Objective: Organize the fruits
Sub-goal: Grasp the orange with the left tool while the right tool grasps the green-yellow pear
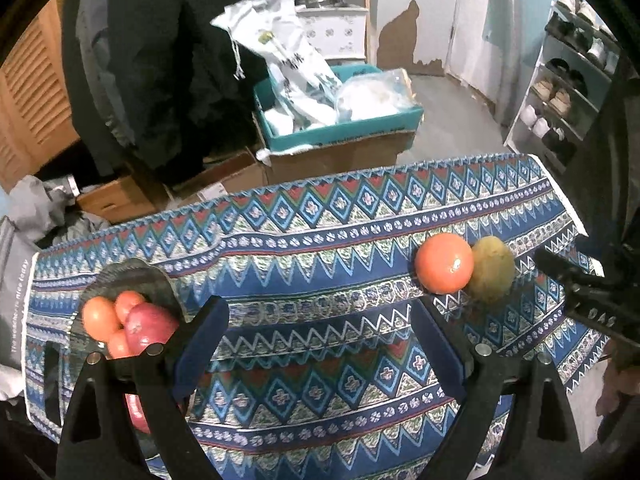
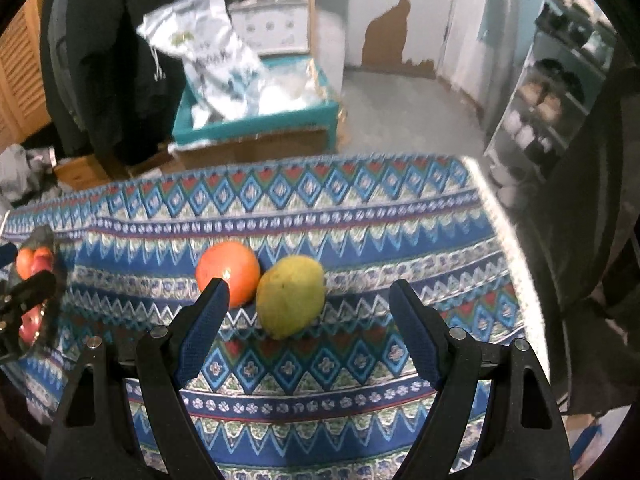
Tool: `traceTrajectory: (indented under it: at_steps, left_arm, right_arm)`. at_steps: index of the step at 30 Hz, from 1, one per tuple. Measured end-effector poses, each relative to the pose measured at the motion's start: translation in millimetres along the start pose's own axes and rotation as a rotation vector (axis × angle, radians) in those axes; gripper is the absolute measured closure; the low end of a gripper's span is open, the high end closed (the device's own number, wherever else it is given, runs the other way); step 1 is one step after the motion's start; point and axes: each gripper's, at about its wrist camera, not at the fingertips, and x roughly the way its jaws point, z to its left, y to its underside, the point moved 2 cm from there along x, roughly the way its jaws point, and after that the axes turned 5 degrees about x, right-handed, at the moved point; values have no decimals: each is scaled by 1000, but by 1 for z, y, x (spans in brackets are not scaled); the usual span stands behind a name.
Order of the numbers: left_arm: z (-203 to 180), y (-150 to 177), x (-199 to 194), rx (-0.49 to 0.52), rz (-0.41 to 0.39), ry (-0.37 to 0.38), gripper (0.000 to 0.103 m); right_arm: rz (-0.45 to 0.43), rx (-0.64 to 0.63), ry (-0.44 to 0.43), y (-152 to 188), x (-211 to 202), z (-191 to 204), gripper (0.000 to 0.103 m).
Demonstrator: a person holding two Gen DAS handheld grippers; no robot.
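Left gripper (image 1: pixel 320 328) and right gripper (image 2: pixel 310 304): jaws spread, empty. Only the left view shows bowl (image 1: pixel 160 284) clearly, plus bag (image 1: pixel 16 300) print "nice today". Right view centres orange (image 2: pixel 228 272) touching mango (image 2: pixel 290 296).

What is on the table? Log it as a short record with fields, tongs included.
surface: patterned tablecloth
loose fruit: orange touching a yellow-green mango
plate: dark plate at the cloth's left end, holding small oranges and a red apple
left tongs: open, empty, over bare cloth
right tongs: open, empty, mango ahead between the tips
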Motion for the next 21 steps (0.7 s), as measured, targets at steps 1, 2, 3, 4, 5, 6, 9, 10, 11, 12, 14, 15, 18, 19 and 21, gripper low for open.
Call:
traceTrajectory:
  at_steps: [1, 2, 3, 4, 5, 6, 9, 10, 11, 12, 14, 15, 18, 19, 21]
  left_arm:
    - [-2, 1, 4, 1, 5, 1, 10]
    - [-4, 1, 9, 5, 9, 3, 10]
    - [-6, 2, 12, 8, 11, 2, 10]
    - [-8, 2, 18, 15, 18, -4, 10]
    - [-9, 2, 20, 18, 20, -5, 10]
    - [-10, 1, 26, 23, 23, -5, 10]
    - [-12, -2, 38, 27, 28, -9, 10]
    - [-13, -4, 43, 31, 30, -14, 10]
    - [-14, -5, 48, 37, 32, -23, 10]
    - [-15, -6, 52, 42, 34, -27, 10]
    - [-16, -7, 58, 49, 41, -38, 10]
    - [-16, -6, 60, 50, 43, -38, 10]
    - [-18, -6, 68, 52, 59, -28, 10]
    - [-20, -5, 70, 54, 65, -26, 10]
    - [-22, -4, 73, 60, 72, -24, 10]
  right_arm:
    - [17, -4, -4, 2, 7, 0, 22]
    - [26, -6, -12, 3, 13, 1, 22]
    - [39, -3, -21, 4, 19, 0, 22]
    - [48, -1, -26, 5, 24, 0, 22]
    - [62, 1, -30, 6, 30, -1, 22]
    - [74, 1, -29, 7, 35, -1, 22]
    - [109, 1, -26, 10, 52, -1, 22]
    - [120, 4, -29, 11, 57, -1, 22]
    - [132, 5, -33, 13, 62, -1, 22]
    - [139, 4, -33, 14, 65, -1, 22]
    - [157, -5, -26, 17, 74, 0, 22]
    - [163, -9, -24, 17, 78, 0, 22]
    - [175, -15, -20, 20, 88, 1, 22]
    - [178, -15, -24, 20, 91, 1, 22]
    - [187, -12, -36, 21, 98, 1, 22]
